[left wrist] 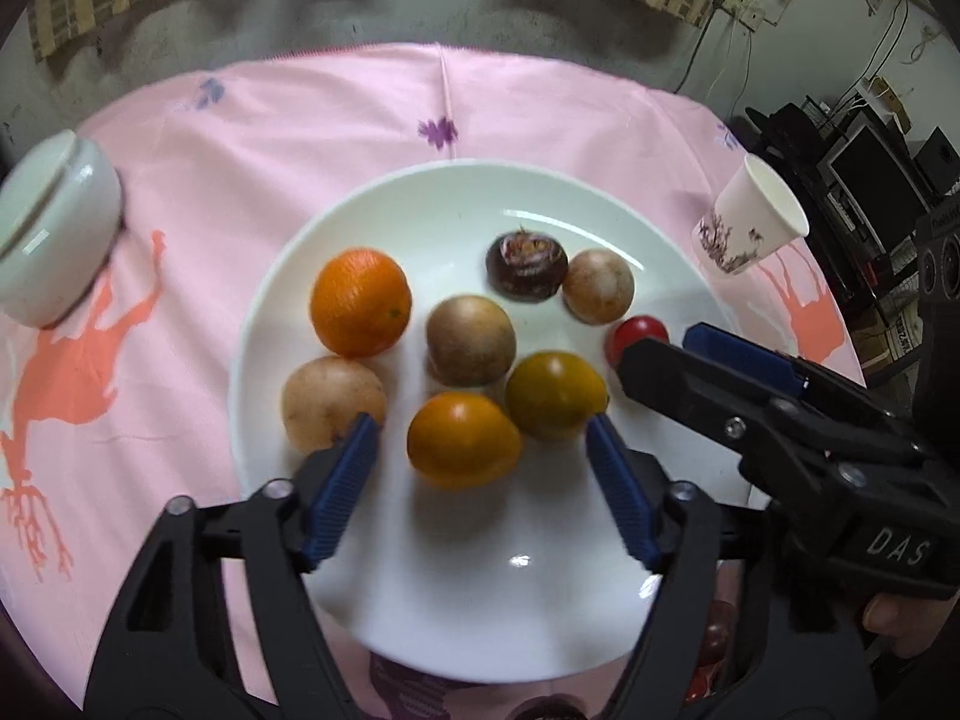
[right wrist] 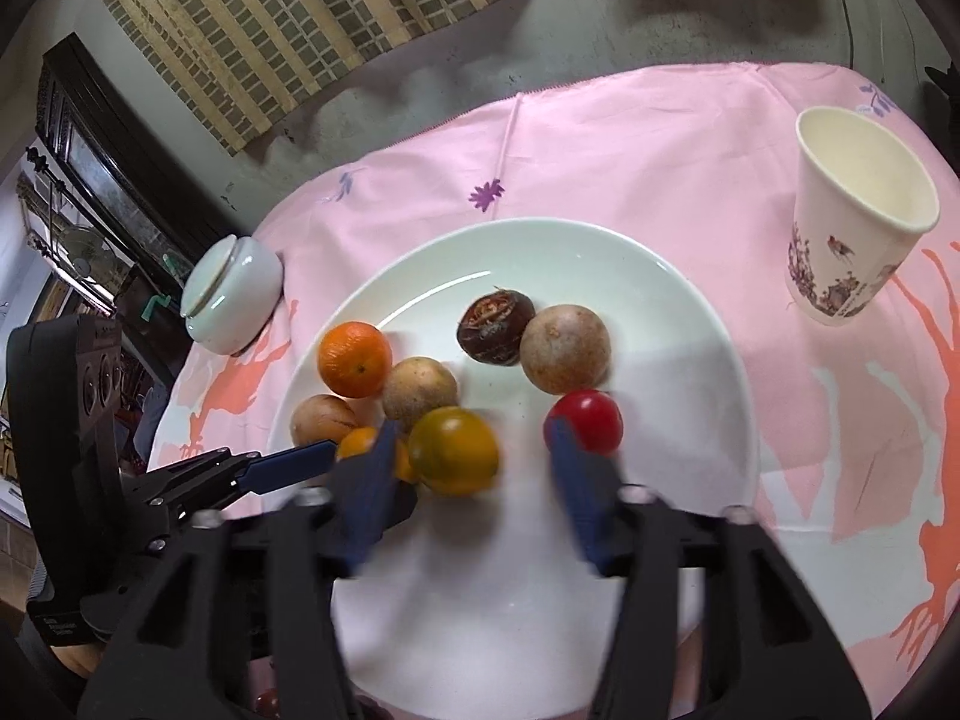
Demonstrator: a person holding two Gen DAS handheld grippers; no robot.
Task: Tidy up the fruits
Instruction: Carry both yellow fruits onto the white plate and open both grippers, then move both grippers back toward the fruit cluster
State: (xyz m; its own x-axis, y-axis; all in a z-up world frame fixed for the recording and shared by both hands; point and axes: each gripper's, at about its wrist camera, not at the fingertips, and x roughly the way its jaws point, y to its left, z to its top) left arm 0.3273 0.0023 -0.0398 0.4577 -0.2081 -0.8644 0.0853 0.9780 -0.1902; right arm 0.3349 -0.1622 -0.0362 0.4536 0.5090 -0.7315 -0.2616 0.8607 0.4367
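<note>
A white plate [left wrist: 480, 570] on the pink cloth holds several fruits: an orange [left wrist: 360, 303], tan round fruits, a dark brown one [left wrist: 527, 267], a red cherry tomato [right wrist: 585, 420], a greenish-yellow fruit [right wrist: 453, 450] and an orange-yellow fruit [left wrist: 462, 441]. My left gripper [left wrist: 480, 426] is open just above the orange-yellow fruit, its pads apart from it. My right gripper [right wrist: 471, 438] is open too. The greenish-yellow fruit lies blurred between its pads, with a gap on each side. The tomato sits by the right pad [right wrist: 564, 450].
A flowered paper cup [right wrist: 852, 240] stands upright to the right of the plate. A white lidded jar [right wrist: 234, 300] sits at the cloth's left edge. Small dark fruits [left wrist: 714, 636] show below the plate's near rim. Behind the table are a grey wall and cluttered shelves.
</note>
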